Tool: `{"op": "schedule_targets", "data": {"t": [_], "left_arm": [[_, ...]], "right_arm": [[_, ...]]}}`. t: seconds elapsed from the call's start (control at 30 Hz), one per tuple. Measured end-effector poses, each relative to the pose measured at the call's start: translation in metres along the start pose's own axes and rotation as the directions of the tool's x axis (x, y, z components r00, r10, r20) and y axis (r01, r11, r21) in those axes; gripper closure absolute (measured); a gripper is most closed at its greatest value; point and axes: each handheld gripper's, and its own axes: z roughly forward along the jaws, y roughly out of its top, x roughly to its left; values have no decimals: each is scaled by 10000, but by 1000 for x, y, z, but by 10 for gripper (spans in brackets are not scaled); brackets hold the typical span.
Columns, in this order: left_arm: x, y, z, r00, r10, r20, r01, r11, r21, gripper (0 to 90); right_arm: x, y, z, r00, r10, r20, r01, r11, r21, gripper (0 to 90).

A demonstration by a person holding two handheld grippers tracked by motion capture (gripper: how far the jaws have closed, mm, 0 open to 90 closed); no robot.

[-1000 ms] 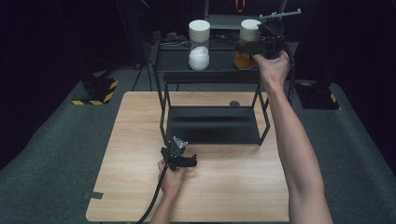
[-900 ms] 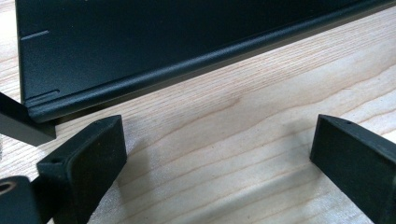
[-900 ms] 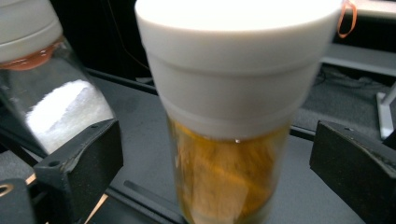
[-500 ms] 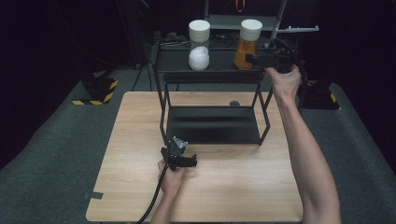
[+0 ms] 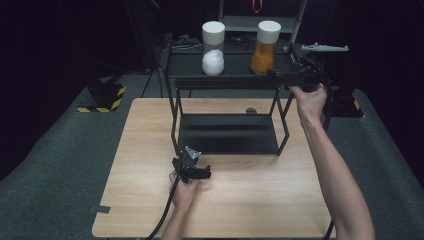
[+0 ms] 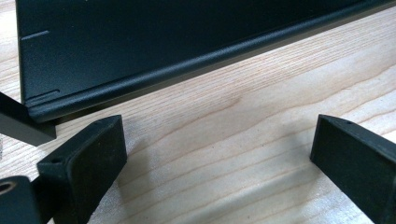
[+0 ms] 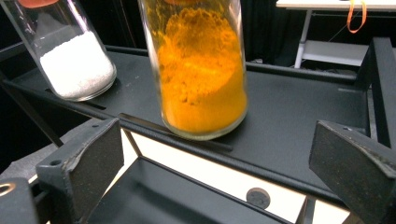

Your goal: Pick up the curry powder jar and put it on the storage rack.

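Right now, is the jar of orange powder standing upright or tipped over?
Upright: the orange powder jar stands on its base on the rack's top shelf, white lid up, beside the white-filled jar.

From my feed: room v. dark, black backdrop all round. Grey carpet floor (image 5: 60, 165) under and around the light wood bench (image 5: 240, 215). Yellow/black striped floor block (image 5: 102, 97) back left, another at far right (image 5: 352, 105). Behind the bench, a pale table w/ white legs (image 7: 327, 28), orange strap (image 7: 357, 16) hanging off it. Light falls mainly on the benchtop.
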Motion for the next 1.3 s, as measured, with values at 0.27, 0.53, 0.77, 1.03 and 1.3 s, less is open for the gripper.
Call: {"op": "schedule_targets", "data": {"t": [0.27, 0.53, 0.77, 1.03, 1.3], "left_arm": [[0, 0, 0, 10000, -5, -1, 5, 10000, -22, 34], [0, 0, 0, 10000, -5, -4, 5, 10000, -24, 34], [0, 0, 0, 10000, -23, 3, 23, 10000, -23, 34], [0, 0, 0, 10000, 6, -1, -6, 10000, 1, 34], [0, 0, 0, 10000, 6, -2, -6, 10000, 1, 34]], "right_arm": [[-3, -12, -4, 10000, -17, -46, 17, 10000, -23, 28], [-5, -21, -6, 9998, -167, -98, 168, 9998, 115, 32], [-11, -36, -9, 9999, -137, 31, 136, 9997, 180, 38], [-13, -52, -10, 9995, -294, 146, 289, 9990, 342, 48], [-8, -66, -6, 9976, -661, 223, 646, 9959, 640, 55]]}}
